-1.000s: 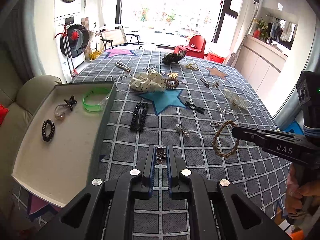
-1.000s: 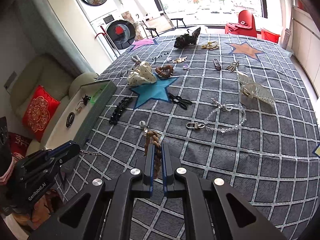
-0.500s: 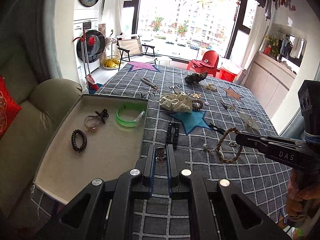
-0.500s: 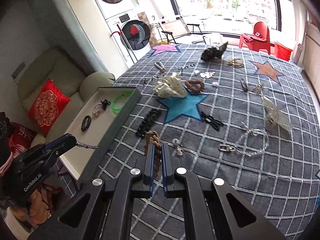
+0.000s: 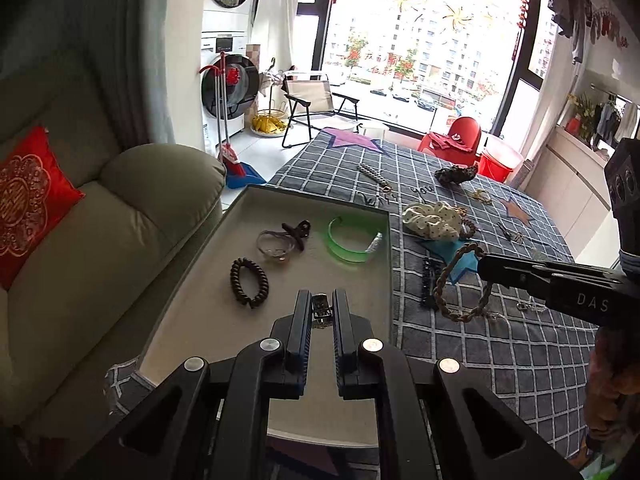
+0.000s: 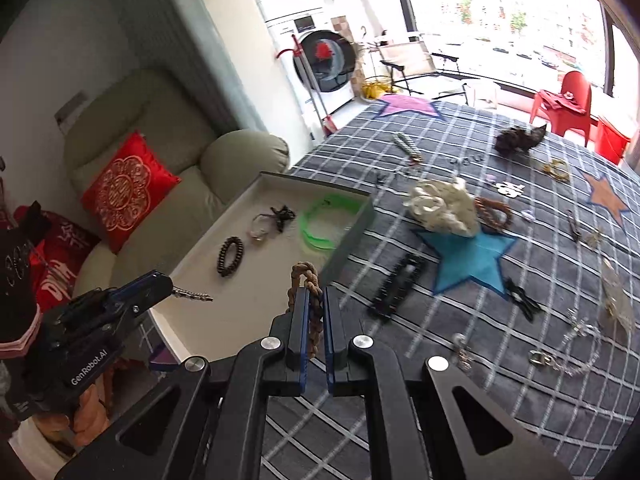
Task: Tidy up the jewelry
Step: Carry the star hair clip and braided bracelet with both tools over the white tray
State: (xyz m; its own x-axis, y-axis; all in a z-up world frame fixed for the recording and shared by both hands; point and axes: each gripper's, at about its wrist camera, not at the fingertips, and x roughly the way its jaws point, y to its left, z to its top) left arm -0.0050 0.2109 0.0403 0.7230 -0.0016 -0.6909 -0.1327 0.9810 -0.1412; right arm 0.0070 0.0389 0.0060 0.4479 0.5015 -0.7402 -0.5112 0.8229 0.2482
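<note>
Metal, left wrist view: a small silvery chain piece (image 5: pixel 321 311) sits pinched between the tips of the left claw (image 5: pixel 321 314), which is clenched on it and hangs over the near part of the tray (image 5: pixel 276 196).
Tray contents, left wrist view: a dark spiral hair tie (image 5: pixel 249 282), a clear band with a black clip (image 5: pixel 280 240) and a green bangle (image 5: pixel 352 242) lie on the pale lining, well apart from one another.
Right claw, left wrist view: it comes in from the right, over the checked bedspread (image 5: pixel 500 344) just beside the tray's right wall, with a braided brown bracelet (image 5: pixel 460 284) hanging as a loop from its tip.
Right wrist view, grasp: the right claw (image 6: pixel 314 312) is clenched on the braided brown bracelet, whose knotted top stands up above the fingers.
Right wrist view, left claw: the chain piece sticks out level from its tip, above the tray's near corner.
Right wrist view, still to sort: a black hair clip (image 6: pixel 396 286), a cream scrunchie (image 6: pixel 444 206), a beaded bracelet (image 6: pixel 494 212) and other small pieces lie scattered on the bedspread.
Step in hand: carrying two pieces to the tray; placing is not yet done.
Next move: probably lower the left claw to bare lining and release, then bring the right claw across the tray wall and release on a free patch, clear of the hair tie.
</note>
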